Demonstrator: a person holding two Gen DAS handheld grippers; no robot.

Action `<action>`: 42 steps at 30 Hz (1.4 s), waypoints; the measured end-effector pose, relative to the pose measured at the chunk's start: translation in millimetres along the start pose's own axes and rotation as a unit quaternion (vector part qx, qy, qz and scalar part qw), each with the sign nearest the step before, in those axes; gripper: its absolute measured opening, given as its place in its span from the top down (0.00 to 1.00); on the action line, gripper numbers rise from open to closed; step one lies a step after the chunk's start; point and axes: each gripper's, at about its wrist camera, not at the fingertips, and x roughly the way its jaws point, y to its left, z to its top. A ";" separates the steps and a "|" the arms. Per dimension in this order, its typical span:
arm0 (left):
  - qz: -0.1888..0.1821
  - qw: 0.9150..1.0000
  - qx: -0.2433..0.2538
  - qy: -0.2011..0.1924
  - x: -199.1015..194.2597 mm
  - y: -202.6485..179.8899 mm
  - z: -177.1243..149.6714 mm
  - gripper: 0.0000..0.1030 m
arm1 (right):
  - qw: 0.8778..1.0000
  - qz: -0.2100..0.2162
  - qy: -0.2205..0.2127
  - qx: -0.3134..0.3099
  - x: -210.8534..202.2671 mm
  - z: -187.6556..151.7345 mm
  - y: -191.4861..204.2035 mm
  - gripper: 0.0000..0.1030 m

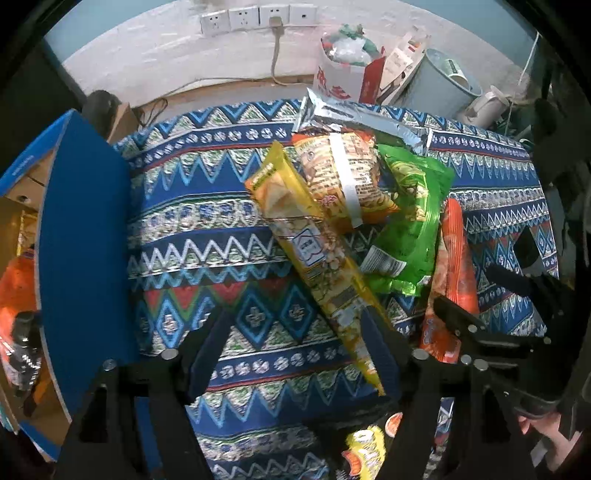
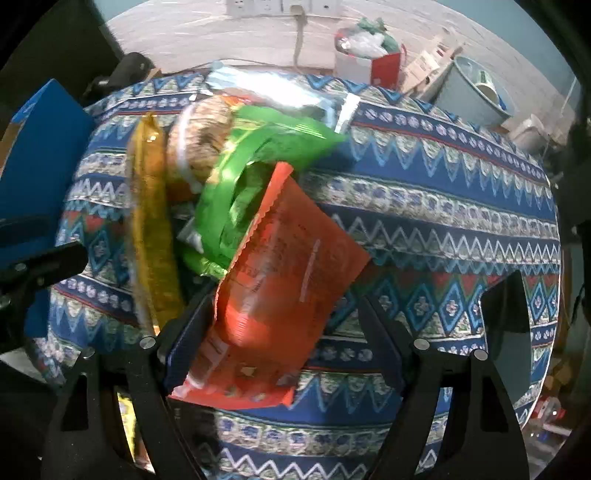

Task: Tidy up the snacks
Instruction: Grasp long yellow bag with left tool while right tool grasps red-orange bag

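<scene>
Snacks sit heaped on the patterned tablecloth (image 1: 192,236). The right gripper (image 2: 284,314) has its 2 fingers spread around the orange packet (image 2: 291,258), not visibly pinching it; blur hides contact. The left gripper (image 1: 295,332) is released, straddling the yellow packet (image 1: 317,254) tail. The blue box (image 1: 81,236) stands at the left, likely the destination.

Cluttered home room: patterned tablecloth (image 1: 207,221), wall sockets (image 1: 258,16), bin (image 1: 439,85).
</scene>
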 end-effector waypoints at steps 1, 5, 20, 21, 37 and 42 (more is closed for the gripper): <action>-0.002 1.000 -0.004 0.003 2.6 -1.5 1.4 0.27 | 1.000 0.002 0.006 0.005 3.1 -1.5 -4.4 0.22; -0.012 1.000 -0.020 0.020 15.2 -7.1 7.1 0.27 | 1.000 -0.003 0.024 0.016 15.1 -9.5 -17.6 0.22; 0.003 0.998 -0.021 0.057 58.7 -34.0 23.2 0.26 | 0.998 -0.010 0.045 0.043 33.9 -36.3 -71.5 0.22; 0.004 0.998 -0.020 0.058 62.1 -35.8 22.9 0.26 | 0.998 -0.012 0.046 0.041 35.4 -36.4 -73.6 0.22; -0.008 0.999 0.017 0.038 82.6 -35.9 5.4 0.65 | 0.999 -0.029 0.033 -0.004 33.4 -28.7 -58.7 0.65; 0.019 0.999 0.039 0.016 69.4 -29.6 1.8 0.70 | 0.999 -0.033 0.020 -0.009 21.2 -22.0 -47.2 0.66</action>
